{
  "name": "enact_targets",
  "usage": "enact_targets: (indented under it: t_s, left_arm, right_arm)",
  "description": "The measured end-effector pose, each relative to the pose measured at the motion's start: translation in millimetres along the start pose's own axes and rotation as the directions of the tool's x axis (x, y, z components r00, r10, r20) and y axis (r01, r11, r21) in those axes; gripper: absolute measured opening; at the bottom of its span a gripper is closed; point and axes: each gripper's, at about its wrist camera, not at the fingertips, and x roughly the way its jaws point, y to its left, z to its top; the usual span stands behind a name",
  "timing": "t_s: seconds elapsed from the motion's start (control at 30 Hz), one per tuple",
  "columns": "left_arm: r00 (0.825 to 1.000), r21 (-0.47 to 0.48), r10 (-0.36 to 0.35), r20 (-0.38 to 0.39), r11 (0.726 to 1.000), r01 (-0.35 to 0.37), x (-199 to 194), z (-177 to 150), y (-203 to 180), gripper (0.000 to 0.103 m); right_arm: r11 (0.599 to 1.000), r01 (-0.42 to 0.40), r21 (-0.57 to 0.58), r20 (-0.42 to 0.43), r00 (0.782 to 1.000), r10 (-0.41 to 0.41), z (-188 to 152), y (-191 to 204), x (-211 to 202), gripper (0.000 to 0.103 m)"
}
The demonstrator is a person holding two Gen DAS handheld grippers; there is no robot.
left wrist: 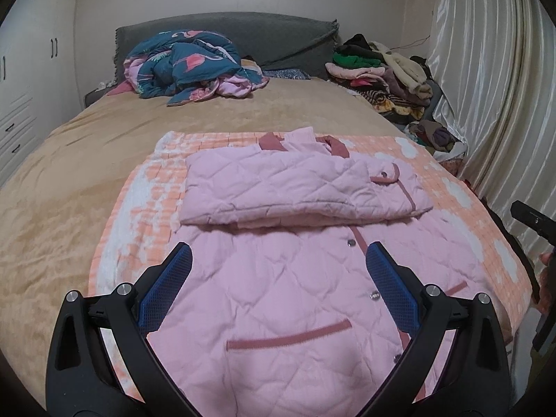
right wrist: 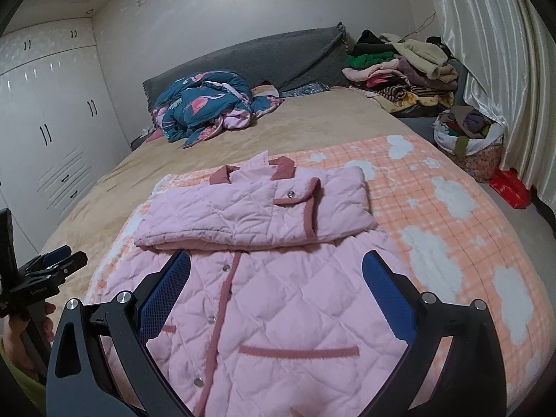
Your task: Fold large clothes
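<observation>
Hovering spread wide and empty, the left gripper (left wrist: 279,255) and right gripper (right wrist: 276,264) framed the pink quilted button-front jacket (left wrist: 278,299) at lower centre of both views. Its hem was cut off by the bottom edge. Collar pointed up-frame, long axis vertical, sleeves folded across, on the peach checked blanket (right wrist: 434,208).

The jacket (left wrist: 278,278) lies on a blanket (left wrist: 451,187) at the bed's (left wrist: 69,173) near end, its upper part folded down over itself. A bunched quilt (left wrist: 187,66) sits at 11 o'clock against the headboard (left wrist: 264,34); a clothes pile (left wrist: 378,73) is at 1 o'clock, with a bag of clothes (right wrist: 469,139) nearer, off the bed's edge at 2 o'clock.
</observation>
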Motion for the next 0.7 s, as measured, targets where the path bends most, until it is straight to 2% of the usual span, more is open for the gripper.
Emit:
enact_targets:
  t_s: [0.33, 0.7]
  left_arm:
    - [1.000, -0.014, -0.014, -0.018, 1.000, 0.014, -18.1, -26.4, -1.3, 0.094]
    - [0.997, 0.013, 0.034, -0.065, 0.999, -0.033, -25.3, -57.1, 3.1, 0.094]
  right_arm:
    - [1.000, 0.016, -0.020, -0.013, 1.000, -0.016, -18.0, -10.0, -28.3, 0.099]
    - [0.999, 0.040, -0.025, -0.067, 0.997, -0.042, -46.6, -24.7, -34.7, 0.099]
